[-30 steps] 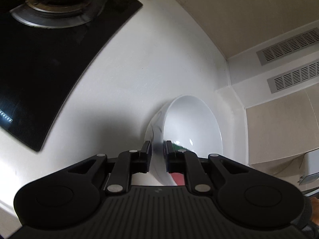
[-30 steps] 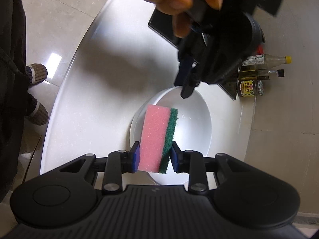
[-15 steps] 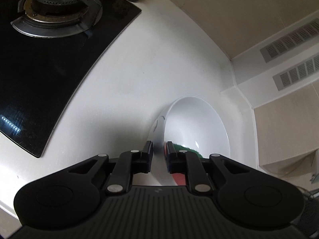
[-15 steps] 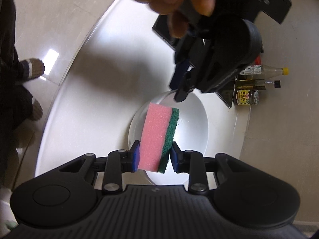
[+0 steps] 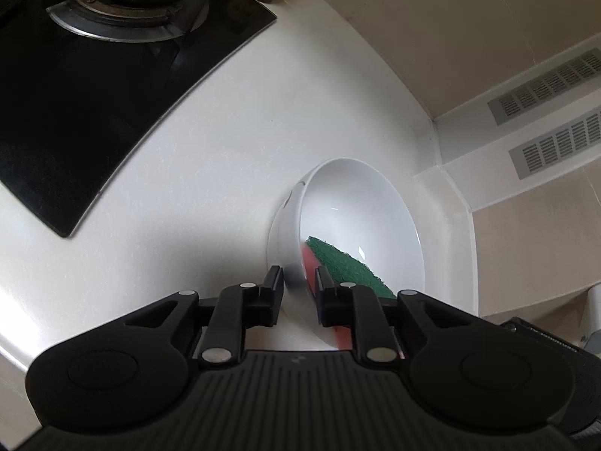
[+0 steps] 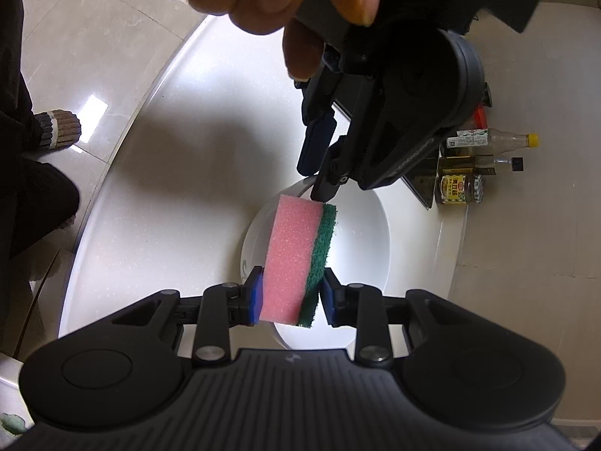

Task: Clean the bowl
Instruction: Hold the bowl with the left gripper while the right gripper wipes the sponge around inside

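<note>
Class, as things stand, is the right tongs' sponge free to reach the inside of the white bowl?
Probably yes. The right tongs grip the sponge directly over the bowl, whose inside is empty. The left tongs, opening, straddle only its rim.

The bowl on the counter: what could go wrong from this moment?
1. The left gripper straddles the bowl rim with jaws opening, so the tilted bowl may drop or slide.
2. The bowl sits near the counter edge.
3. The right gripper pinches only the sponge end; scrubbing may twist it loose.
</note>
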Available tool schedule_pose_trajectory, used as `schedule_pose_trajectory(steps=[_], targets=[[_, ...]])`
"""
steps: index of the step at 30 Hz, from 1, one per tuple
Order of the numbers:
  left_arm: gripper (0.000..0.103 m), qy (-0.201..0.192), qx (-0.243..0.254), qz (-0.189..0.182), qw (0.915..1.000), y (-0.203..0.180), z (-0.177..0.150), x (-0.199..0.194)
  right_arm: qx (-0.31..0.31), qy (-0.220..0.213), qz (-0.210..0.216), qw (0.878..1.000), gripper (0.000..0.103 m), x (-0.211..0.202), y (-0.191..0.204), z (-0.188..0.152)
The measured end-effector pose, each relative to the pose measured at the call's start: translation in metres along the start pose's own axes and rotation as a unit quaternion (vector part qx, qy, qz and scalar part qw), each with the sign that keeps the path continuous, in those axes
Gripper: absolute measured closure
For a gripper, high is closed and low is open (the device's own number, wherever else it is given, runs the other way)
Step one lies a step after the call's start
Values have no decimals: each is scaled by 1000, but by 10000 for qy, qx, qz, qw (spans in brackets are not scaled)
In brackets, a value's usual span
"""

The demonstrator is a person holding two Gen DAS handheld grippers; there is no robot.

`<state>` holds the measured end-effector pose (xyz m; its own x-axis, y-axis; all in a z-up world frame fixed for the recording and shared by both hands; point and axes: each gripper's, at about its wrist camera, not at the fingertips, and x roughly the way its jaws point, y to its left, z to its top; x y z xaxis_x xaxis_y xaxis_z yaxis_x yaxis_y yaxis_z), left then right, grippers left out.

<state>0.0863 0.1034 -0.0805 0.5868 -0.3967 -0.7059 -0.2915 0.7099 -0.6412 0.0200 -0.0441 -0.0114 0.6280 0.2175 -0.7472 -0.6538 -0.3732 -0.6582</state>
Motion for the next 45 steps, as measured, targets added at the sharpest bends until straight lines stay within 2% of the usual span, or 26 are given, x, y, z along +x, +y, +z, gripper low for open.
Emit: schedule_pose_trajectory(steps=[7, 14, 16, 24, 27, 32, 35, 40, 45], targets=[[87, 77, 210, 44, 9997, 1, 21, 5, -296, 175, -59, 9994, 76, 5, 4, -3], [87, -3, 53, -18, 10000, -2, -8, -6, -219, 198, -22, 9996, 76, 9, 3, 0], [81, 29, 119, 43, 9999, -7, -11, -3, -177, 181, 44, 9997, 76, 10, 0, 2], [85, 102, 384, 107, 9992, -5, 22, 10, -261, 149, 9, 9995, 76, 9, 0, -1], [85, 123, 314, 83, 9994, -5, 29, 13, -280, 209, 8, 9994, 76, 11, 0, -5], [86, -156, 221, 91, 9996, -5, 5, -8, -138, 213, 102, 9996, 76, 11, -5, -4], [86, -177, 401, 124, 9990, -11, -8, -10, -91, 229, 146, 9996, 76, 12, -7, -3], [80, 14, 359, 111, 9993, -9, -1, 5, -86, 253, 128, 9996, 76, 12, -6, 0], [84, 226, 546, 40, 9982, -11, 20, 16, -176, 250, 84, 9995, 76, 11, -2, -2]])
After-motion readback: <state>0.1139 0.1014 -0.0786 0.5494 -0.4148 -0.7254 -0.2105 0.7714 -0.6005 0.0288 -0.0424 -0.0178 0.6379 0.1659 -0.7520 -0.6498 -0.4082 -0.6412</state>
